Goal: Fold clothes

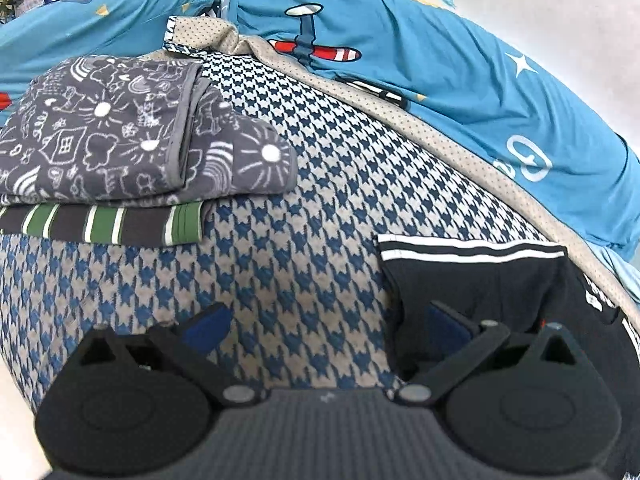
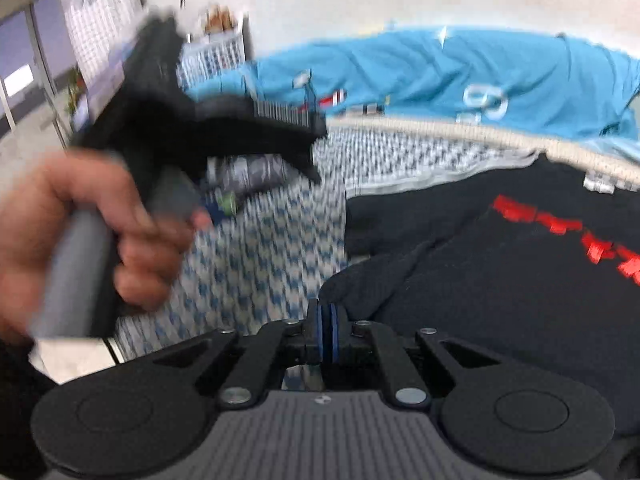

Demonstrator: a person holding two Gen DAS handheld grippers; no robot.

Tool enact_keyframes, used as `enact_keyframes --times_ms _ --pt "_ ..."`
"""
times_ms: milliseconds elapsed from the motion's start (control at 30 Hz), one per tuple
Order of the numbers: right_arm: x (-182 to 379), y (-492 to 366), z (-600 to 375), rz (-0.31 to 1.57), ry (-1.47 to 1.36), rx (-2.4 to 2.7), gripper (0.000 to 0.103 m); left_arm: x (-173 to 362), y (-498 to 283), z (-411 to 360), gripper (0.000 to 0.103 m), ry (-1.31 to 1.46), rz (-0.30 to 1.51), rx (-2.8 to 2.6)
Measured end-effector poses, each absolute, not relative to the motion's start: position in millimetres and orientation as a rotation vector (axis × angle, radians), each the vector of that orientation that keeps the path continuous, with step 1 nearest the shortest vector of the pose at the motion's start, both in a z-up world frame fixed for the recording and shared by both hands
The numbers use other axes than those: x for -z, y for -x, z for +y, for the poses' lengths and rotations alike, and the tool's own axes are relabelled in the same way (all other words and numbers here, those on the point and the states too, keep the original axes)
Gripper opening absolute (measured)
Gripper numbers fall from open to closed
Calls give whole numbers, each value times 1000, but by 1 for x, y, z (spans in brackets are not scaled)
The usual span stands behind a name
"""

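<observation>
Fabric of the black garment (image 2: 500,272) is lying just ahead of and to the right of the right gripper (image 2: 325,334), whose blue pads (image 2: 320,330) are sitting pressed together; whether a thin fold is caught between them I cannot tell, the view being motion-blurred. The left gripper (image 1: 326,326) is standing with its fingers wide apart, its right finger (image 1: 448,328) over the garment's near corner below the white-striped hem (image 1: 468,250), its left finger (image 1: 206,324) over bare houndstooth blanket (image 1: 304,216). Beyond the left finger, a folded grey doodle-print piece (image 1: 112,140) is resting on a green-striped piece (image 1: 100,226).

Judgement: the garment is lying partly doubled, a rounded fold sitting just beyond the right fingertips. Doing this step well is calling for taking one edge layer only, both grippers level, keeping the cloth taut and the edges square.

Orientation: the striped hem is running across the left fingers' line. The long axis seems to be running from the right fingers away to the right, following the red lettering (image 2: 560,228); the far end is out of view.
</observation>
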State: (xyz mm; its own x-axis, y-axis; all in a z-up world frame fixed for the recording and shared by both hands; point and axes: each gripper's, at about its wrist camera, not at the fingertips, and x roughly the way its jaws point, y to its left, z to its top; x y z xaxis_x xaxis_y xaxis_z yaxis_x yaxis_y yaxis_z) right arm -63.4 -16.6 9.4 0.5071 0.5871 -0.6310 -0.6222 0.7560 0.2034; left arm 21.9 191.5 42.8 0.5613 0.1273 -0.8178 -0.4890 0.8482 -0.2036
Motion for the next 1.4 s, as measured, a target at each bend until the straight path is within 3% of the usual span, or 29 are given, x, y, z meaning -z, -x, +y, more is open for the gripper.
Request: enact_keyframes --times_ms 67,300,633,867,1400 --pt "0 66 -13 764 81 -726 13 -42 -23 188 103 436 921 -354" --pt "9 79 -8 776 115 -748 37 -44 -26 168 103 404 923 -300" --pt "-5 129 -35 734 129 -754 39 -46 -15 136 103 321 898 -192" --pt "8 154 -52 796 159 -715 52 -43 12 112 103 318 914 -83" --pt "18 174 -64 838 131 -674 62 -25 68 85 103 258 901 -62"
